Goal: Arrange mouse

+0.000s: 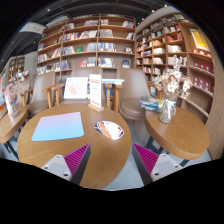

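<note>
Above a round wooden table [60, 150] in a book-lined reading room: hovering with magenta-padded jaws spread and empty, lining up on the white-and-orange computer mouse [109, 130] lying just beyond them, right of the pale blue rectangular mouse mat [58, 126], probably its destination.

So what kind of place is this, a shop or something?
Probably a library or bookshop reading area. Tall shelves full of books line the walls, and round wooden tables with chairs stand before them. A mouse lies on the near table, beyond the gripper's open fingers.
</note>
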Demonstrator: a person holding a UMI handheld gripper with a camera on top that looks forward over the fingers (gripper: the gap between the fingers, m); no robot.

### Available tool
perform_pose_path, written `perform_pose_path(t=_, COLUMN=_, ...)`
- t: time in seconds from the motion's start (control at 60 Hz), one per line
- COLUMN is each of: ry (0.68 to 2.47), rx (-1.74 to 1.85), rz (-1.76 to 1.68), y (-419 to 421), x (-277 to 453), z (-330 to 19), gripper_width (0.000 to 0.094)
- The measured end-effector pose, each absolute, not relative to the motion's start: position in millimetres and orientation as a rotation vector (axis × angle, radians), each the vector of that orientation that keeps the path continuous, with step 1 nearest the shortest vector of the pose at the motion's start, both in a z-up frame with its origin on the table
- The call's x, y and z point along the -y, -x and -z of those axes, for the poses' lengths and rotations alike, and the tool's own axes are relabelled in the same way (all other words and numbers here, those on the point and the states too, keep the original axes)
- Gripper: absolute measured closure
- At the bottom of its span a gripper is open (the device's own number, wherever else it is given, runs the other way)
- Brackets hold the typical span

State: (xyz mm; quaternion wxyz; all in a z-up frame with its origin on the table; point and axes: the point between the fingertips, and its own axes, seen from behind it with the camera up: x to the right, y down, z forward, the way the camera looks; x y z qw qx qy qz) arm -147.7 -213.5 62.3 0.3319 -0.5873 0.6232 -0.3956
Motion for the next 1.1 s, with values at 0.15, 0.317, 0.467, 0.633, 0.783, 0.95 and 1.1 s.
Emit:
perform_pose_path(t=0.15, ry=1.532, rx=-1.652, rz=1.043, y=122, x=223, z=-56, gripper_width=0.0082)
perform_pose_path(t=0.317, ry=1.552, rx=-1.674, rz=1.005, y=77, x=238, z=-35, gripper_width=0.0082)
perform_pose_path(t=0.467, ry=1.58, rx=-1.685, rz=0.952, y=54, x=239, z=-15, gripper_width=0.008)
perform_pose_path(t=0.633, ry=1.603, rx=-1.693, rz=0.954, y=31, x=241, z=-1, gripper_width=0.0082)
perform_pose_path(t=0.783, ry=1.611, rx=-1.699, rz=0.935, y=12, x=242, z=6, gripper_width=0.0071)
perform_pose_path(t=0.95, ry=1.616, rx=-1.696, rz=0.924, y=-11, x=246, z=6, gripper_width=0.0082)
perform_pose_path(t=1.1, ry=1.625, rx=-1.705, rz=0.941, y=-34, x=255, z=6, gripper_width=0.0083)
